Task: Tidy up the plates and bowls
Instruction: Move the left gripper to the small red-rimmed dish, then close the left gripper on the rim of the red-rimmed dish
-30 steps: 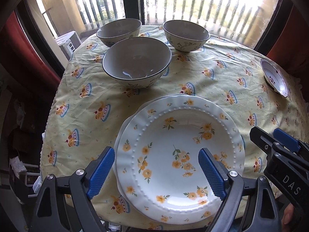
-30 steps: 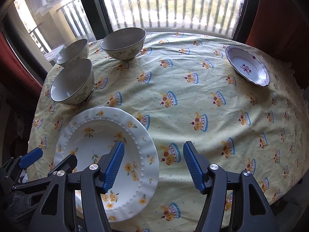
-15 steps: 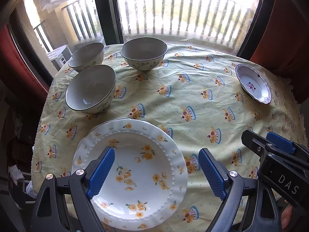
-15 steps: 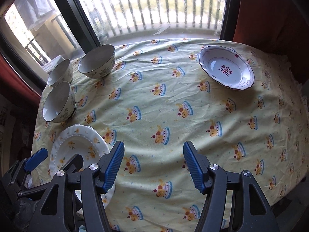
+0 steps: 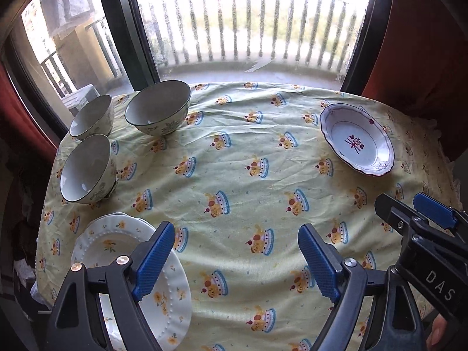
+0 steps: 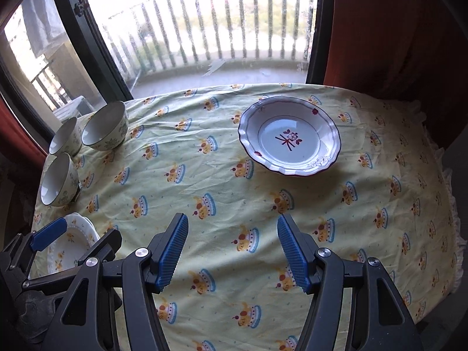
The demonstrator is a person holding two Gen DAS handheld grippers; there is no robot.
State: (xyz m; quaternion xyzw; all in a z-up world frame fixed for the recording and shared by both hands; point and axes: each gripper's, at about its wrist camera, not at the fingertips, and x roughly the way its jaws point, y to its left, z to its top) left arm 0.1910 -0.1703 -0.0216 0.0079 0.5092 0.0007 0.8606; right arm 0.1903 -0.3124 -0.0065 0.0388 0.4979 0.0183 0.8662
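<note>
Toward the upper right of the frame, the red-trimmed plate (image 6: 289,143) is sitting alone on the tabletop (image 6: 222,181), so I am aiming there. My right claw (image 6: 232,251) is hanging released and empty; my left claw (image 5: 237,263) is narrowing, nothing between its jaws.

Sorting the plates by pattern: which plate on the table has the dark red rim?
The lone plate on the right side, white with a dark red rim and red centre motif. The plates at the near left carry yellow flowers and beaded white rims.

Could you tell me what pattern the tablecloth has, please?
Pale yellow tablecloth with repeated cupcake prints; clearest in the right wrist view.
</note>
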